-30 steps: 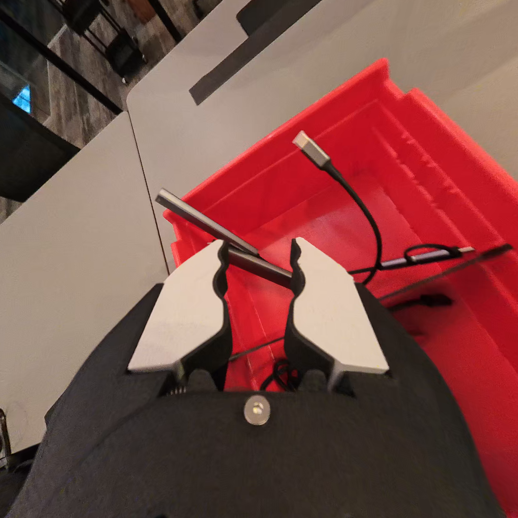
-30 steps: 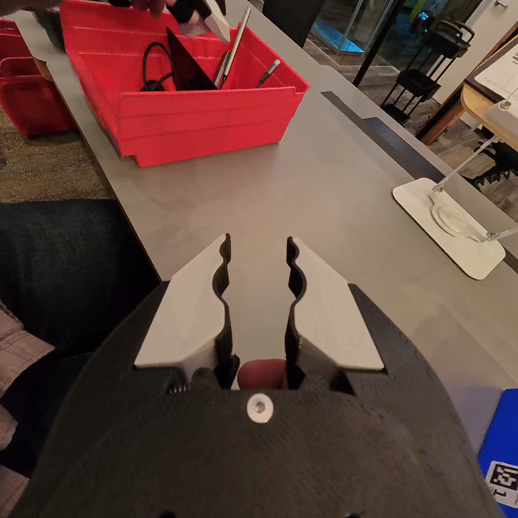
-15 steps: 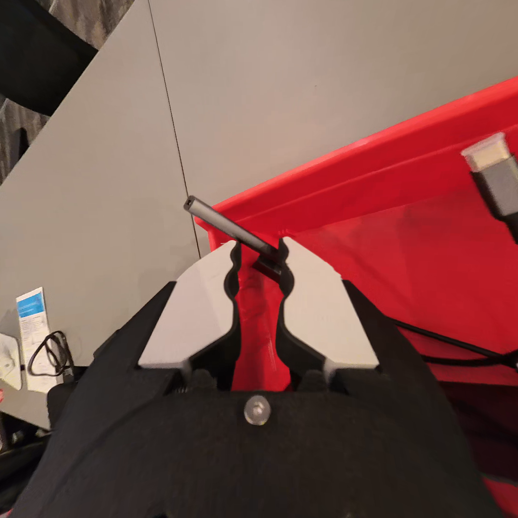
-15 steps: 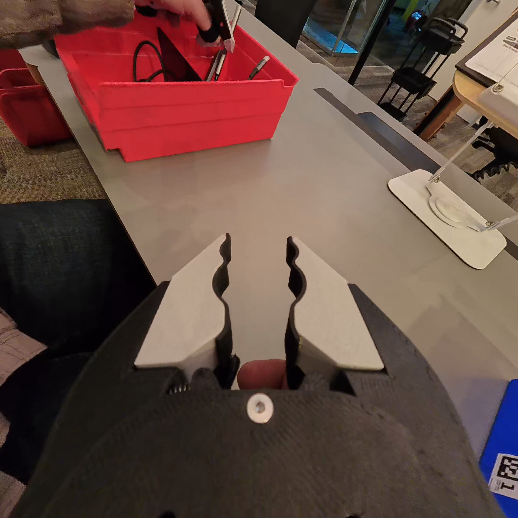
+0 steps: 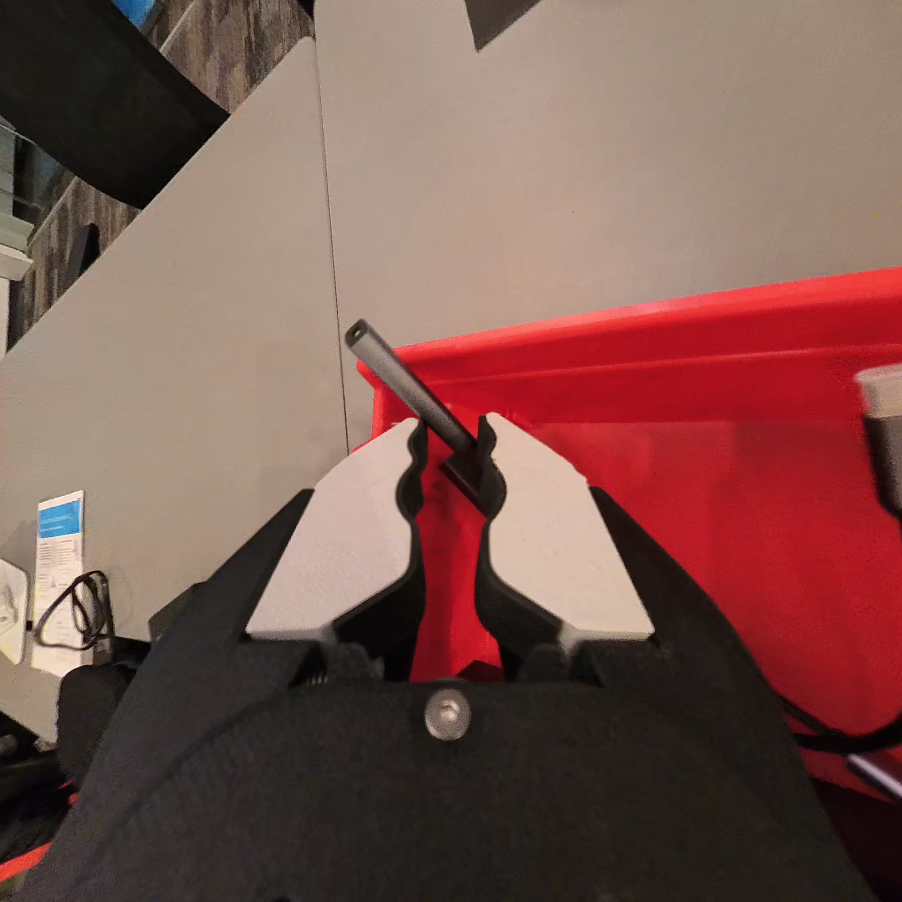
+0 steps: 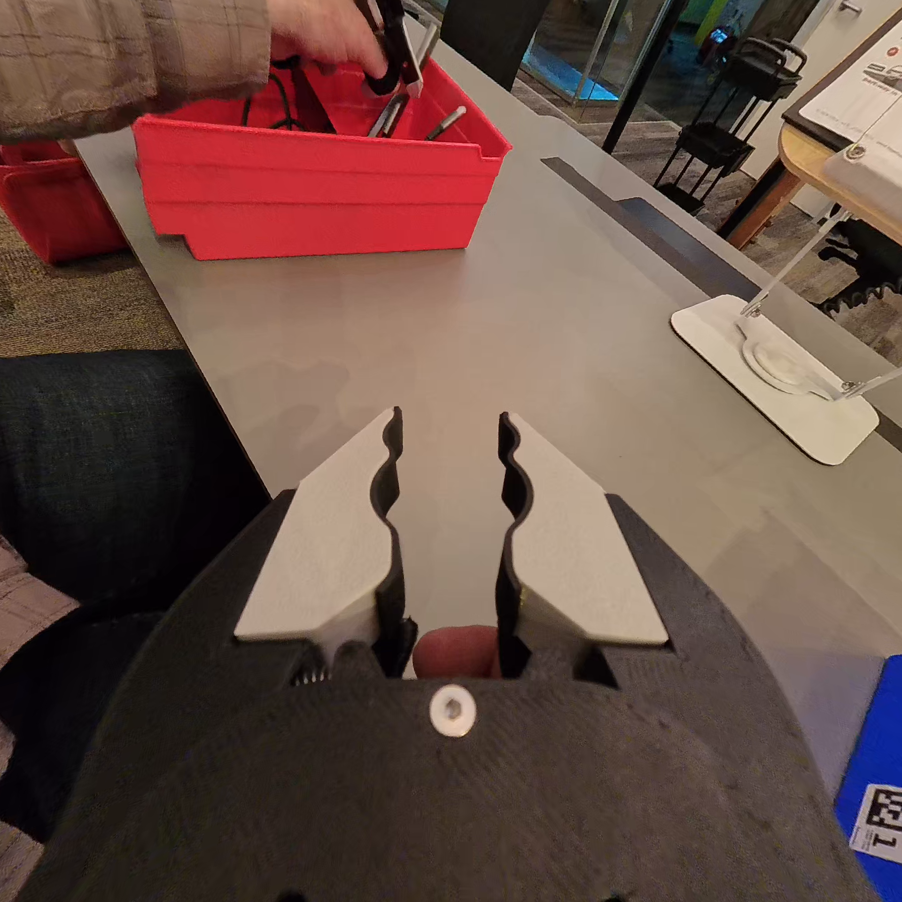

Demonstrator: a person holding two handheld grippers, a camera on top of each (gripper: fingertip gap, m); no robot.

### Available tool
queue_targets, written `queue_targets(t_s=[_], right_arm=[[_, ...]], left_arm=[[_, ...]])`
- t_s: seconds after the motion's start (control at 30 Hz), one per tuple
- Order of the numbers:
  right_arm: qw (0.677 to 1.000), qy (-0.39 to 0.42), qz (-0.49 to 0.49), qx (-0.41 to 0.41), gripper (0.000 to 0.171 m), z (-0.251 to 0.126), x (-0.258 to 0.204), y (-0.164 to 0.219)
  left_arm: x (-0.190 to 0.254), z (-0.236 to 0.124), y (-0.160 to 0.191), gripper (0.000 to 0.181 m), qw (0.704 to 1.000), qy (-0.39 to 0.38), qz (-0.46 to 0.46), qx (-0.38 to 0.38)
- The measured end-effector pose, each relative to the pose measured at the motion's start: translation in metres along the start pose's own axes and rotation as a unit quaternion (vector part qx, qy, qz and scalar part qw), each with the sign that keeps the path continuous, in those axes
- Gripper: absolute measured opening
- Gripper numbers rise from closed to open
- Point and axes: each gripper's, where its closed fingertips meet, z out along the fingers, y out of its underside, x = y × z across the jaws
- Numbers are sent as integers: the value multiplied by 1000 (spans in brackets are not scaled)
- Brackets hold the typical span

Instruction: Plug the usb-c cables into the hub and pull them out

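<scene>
Left gripper (image 5: 451, 434): now narrowed onto the slim grey hub (image 5: 409, 396) at the red bin's (image 5: 683, 341) corner, previously wider, readying lift-out; right gripper (image 6: 450, 420): parted, empty, above the surface (image 6: 512, 332).

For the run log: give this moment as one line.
left gripper: shut on hub, at red bin corner | right gripper: open, empty, over table | cable plug: unplugged

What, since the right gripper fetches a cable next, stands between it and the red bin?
Only bare table lies between right gripper and red bin. The bin's near wall fronts the cables, and the left gripper holds the hub above them.
</scene>
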Motion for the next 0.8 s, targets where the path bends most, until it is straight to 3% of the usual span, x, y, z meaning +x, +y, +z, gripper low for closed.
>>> queue_targets(t_s=[0.33,0.53,0.8], right_arm=[[1000,0,1,3,37,-1,2,0],[1000,-1,0,6,37,-1,2,-1],[1000,1,-10,16,37,-5,2,-7]], left_arm=[[3,-43,-39,9,986,28,-46,158],[10,-90,-68,9,961,25,2,274],[17,-148,-93,9,928,-9,52,369]])
